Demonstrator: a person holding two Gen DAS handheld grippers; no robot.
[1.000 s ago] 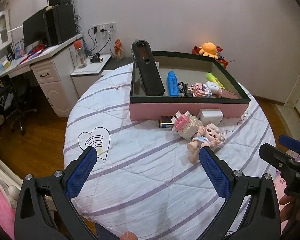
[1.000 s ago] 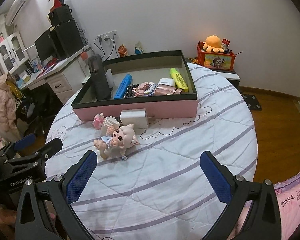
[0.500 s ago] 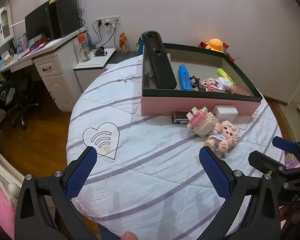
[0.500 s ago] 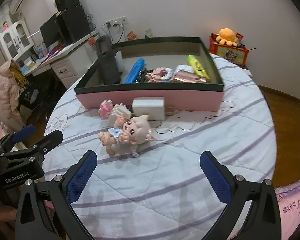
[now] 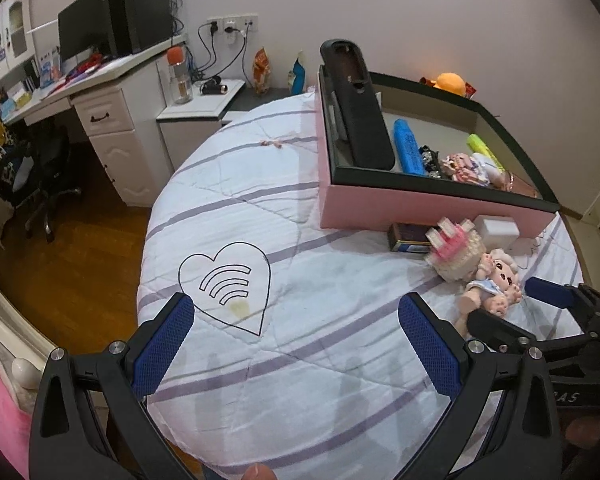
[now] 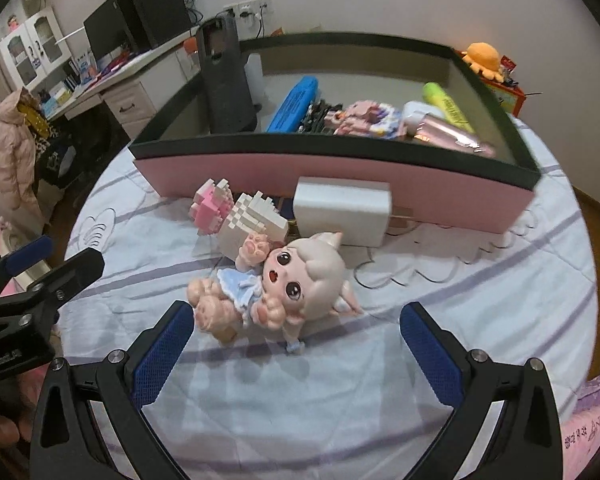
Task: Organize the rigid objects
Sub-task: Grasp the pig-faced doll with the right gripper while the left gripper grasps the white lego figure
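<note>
A small doll (image 6: pixel 284 284) in a blue dress lies on the white quilted table, also in the left wrist view (image 5: pixel 490 284). My right gripper (image 6: pixel 296 350) is open, its fingers either side of the doll, just short of it. Behind the doll lie a pink-and-white block toy (image 6: pixel 240 216), a white charger (image 6: pixel 342 210) and a dark small box (image 5: pixel 408 236). The pink box (image 6: pixel 340 184) holds a black device (image 6: pixel 226 84), a blue marker (image 6: pixel 294 102), a yellow highlighter (image 6: pixel 448 106) and other items. My left gripper (image 5: pixel 300 348) is open and empty over the table's near left.
The round table (image 5: pixel 260 208) drops off to a wooden floor on the left. A desk with monitor (image 5: pixel 84 32) and an office chair (image 5: pixel 40 184) stand at far left. An orange plush (image 6: pixel 484 56) sits behind the box.
My right gripper has moved forward and down toward the doll, which now sits between its fingers. My left gripper has drifted left and closer to the table.
</note>
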